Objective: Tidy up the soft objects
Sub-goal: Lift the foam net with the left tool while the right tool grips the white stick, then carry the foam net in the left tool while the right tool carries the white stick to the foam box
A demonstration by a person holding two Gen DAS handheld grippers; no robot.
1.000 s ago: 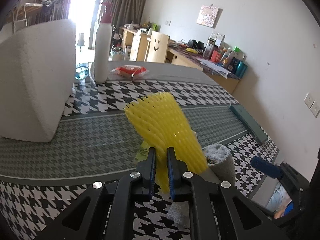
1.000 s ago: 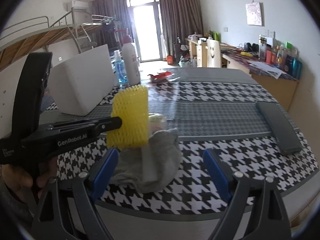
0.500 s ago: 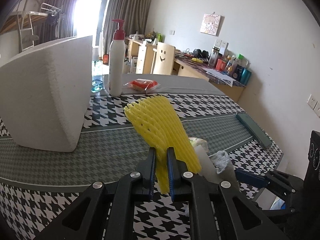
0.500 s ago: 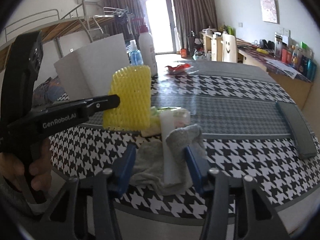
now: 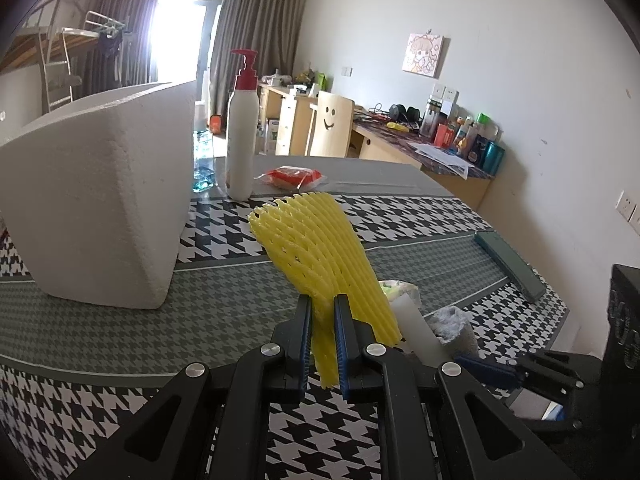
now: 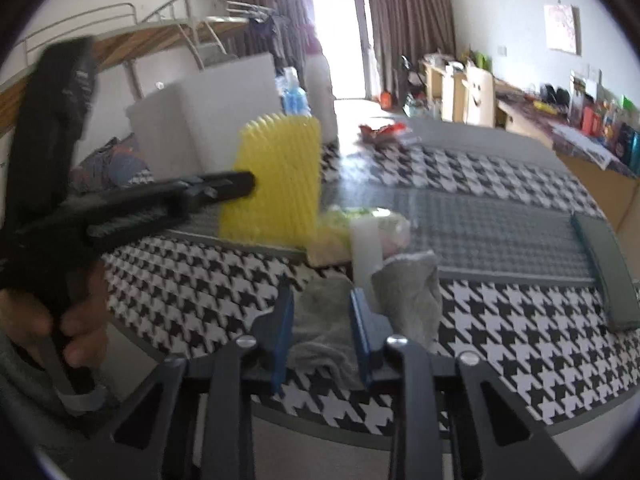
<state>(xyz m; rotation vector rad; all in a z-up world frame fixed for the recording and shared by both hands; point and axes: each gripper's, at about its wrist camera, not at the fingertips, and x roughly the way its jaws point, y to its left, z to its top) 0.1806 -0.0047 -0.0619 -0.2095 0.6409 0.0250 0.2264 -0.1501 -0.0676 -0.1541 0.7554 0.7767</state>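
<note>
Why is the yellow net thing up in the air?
It's held. The left gripper is shut on the yellow foam net, lifting it off the table.

Both wrist views low, close, facing windowward, sharing houndstooth table [image 5: 400,224]

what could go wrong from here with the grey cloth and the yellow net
1. The right gripper has just been closing around the grey cloth, which a white foam piece lies against; lifting may drag the foam along or tip it off.
2. The left gripper pinches only the yellow foam net's lower edge, so it could slip out.
3. The table edge is close; anything dropped may fall off.
</note>
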